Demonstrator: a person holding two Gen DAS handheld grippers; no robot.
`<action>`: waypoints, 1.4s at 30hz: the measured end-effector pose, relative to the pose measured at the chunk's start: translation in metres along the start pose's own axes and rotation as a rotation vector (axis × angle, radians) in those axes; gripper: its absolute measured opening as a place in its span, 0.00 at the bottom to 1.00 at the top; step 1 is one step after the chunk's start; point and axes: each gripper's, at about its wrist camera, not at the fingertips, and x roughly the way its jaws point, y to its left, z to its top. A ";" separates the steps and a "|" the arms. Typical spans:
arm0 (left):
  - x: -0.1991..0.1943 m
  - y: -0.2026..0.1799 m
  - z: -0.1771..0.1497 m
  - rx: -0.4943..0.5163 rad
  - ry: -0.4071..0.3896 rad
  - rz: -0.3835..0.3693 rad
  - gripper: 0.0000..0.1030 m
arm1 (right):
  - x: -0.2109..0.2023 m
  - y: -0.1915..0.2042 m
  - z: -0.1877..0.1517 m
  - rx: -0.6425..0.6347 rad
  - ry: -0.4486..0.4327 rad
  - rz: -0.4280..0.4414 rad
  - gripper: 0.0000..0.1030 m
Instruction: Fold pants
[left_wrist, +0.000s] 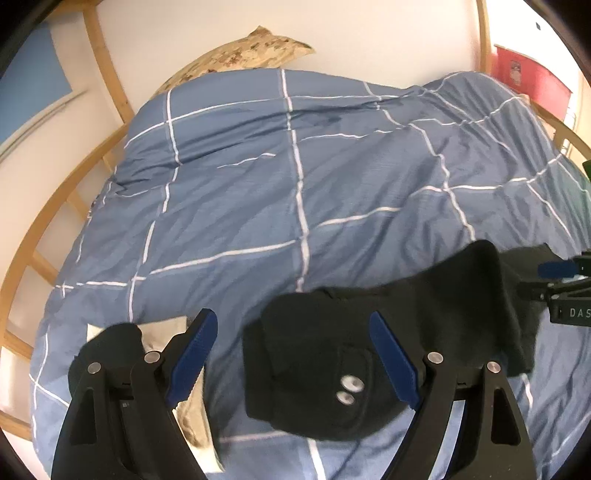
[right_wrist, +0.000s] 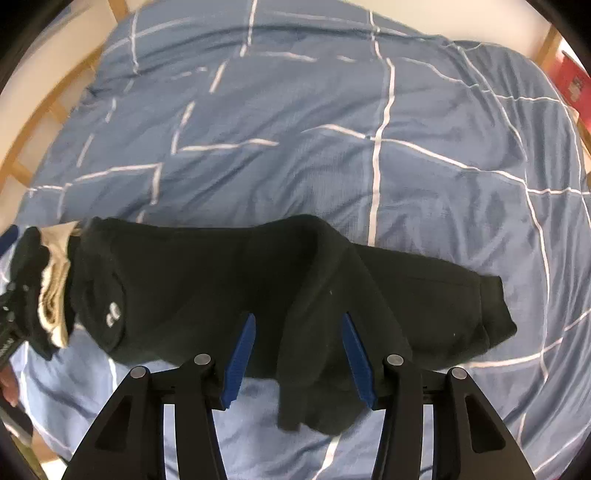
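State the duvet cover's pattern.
Blue duvet cover with a white-lined grid; clearest in the left wrist view.

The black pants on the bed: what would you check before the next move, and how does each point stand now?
1. Left tool let go: ok, its jaws stand wide with no cloth pinched.
2. Right tool let go: ok, jaws apart above the cloth.
3. Black pants rest on the blue duvet: ok, they lie in a folded bundle.
4. Fold is neat: not ok, a flap sticks out toward the camera.
5. Two snaps closed: cannot tell.
6. Neighbouring black and cream pile kept clear: cannot tell, it sits right at the pants' left end.
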 end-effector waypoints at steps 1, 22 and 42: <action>-0.007 -0.003 -0.007 0.000 -0.008 -0.011 0.82 | -0.008 0.000 -0.009 -0.008 -0.042 -0.023 0.48; -0.033 -0.091 -0.102 0.025 -0.088 -0.132 0.82 | -0.013 0.014 -0.140 -0.106 -0.340 -0.030 0.48; 0.000 -0.097 -0.118 0.010 -0.079 -0.113 0.82 | 0.025 -0.008 -0.132 -0.101 -0.352 -0.105 0.07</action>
